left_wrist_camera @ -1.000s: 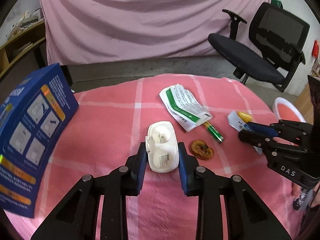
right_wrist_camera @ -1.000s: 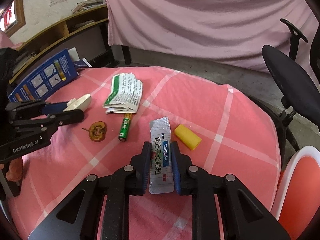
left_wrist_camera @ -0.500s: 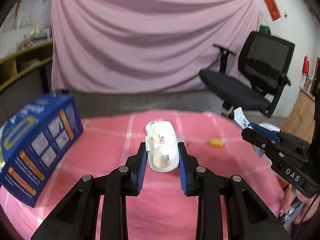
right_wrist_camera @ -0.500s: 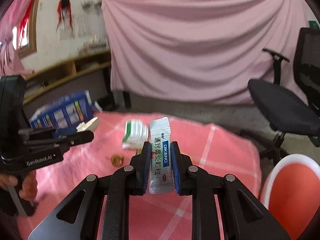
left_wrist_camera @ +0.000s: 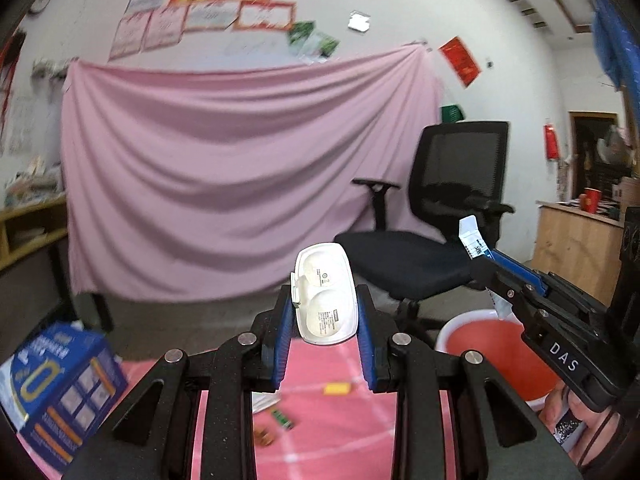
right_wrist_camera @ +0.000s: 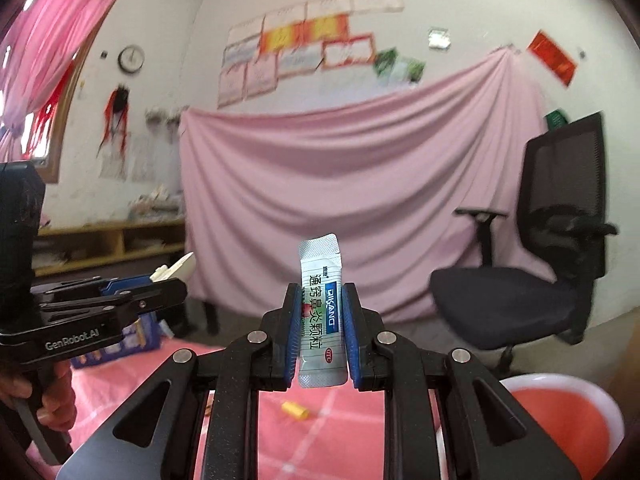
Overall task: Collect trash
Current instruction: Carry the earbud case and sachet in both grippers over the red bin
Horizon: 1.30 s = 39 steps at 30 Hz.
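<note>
Trash held in both tools: the left gripper [left_wrist_camera: 325, 340] is clamped on a white plastic case [left_wrist_camera: 326, 300], its lower end hidden between the blue pads; the right gripper [right_wrist_camera: 320, 338] is clamped on a silver medicine sachet [right_wrist_camera: 322, 320], upright, print partly covered. Remaining trash lies on the pink checked table [left_wrist_camera: 340, 420] at 6 o'clock: a yellow piece [right_wrist_camera: 295, 410], a blurred green battery [left_wrist_camera: 282, 418]. The red bin [right_wrist_camera: 568, 412] at 4 o'clock is cut off by the frame edge

Left hand-held gripper [left_wrist_camera: 325, 334] clamped, right hand-held gripper [right_wrist_camera: 320, 338] clamped
</note>
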### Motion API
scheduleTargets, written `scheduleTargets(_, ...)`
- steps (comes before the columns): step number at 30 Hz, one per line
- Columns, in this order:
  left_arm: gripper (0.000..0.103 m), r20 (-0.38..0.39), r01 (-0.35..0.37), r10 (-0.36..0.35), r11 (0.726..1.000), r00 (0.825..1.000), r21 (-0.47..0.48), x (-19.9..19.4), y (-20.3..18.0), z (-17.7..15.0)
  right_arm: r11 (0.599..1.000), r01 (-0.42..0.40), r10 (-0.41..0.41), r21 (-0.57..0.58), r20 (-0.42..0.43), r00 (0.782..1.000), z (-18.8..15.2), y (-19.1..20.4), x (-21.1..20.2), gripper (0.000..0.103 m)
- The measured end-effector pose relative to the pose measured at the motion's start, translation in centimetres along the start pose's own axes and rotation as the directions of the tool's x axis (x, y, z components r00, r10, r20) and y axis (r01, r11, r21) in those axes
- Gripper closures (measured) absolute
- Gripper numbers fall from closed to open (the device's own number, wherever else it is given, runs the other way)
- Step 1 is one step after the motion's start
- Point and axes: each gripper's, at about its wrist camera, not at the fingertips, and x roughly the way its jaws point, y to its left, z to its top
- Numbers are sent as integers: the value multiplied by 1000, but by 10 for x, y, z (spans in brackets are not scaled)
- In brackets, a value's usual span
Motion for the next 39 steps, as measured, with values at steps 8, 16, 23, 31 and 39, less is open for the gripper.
scheduleTargets(8,78,31,95,-97,994,995,55,17,-53,14,990,135,-137,43,39,990,4,-40,-29,85)
scheduleTargets(16,78,-43,212,-210,976,977,49,59,-105,16,964,246,-245,100,-25,969,-7,-83,-36,85)
scheduleTargets(23,78,-138,232,-228,973,964,10,91,-126,4,933,313,-283,177,-175,943,-29,-127,-32,85)
scheduleTargets(31,78,-266,172,-169,985,949,-13,87,-96,-18,914,337,-258,226,-318,912,-48,-141,-20,85)
scheduleTargets(39,59,-437,89,-105,994,894,-56,85,-43,-52,912,349,-246,214,-397,885,-57,-135,-10,84)
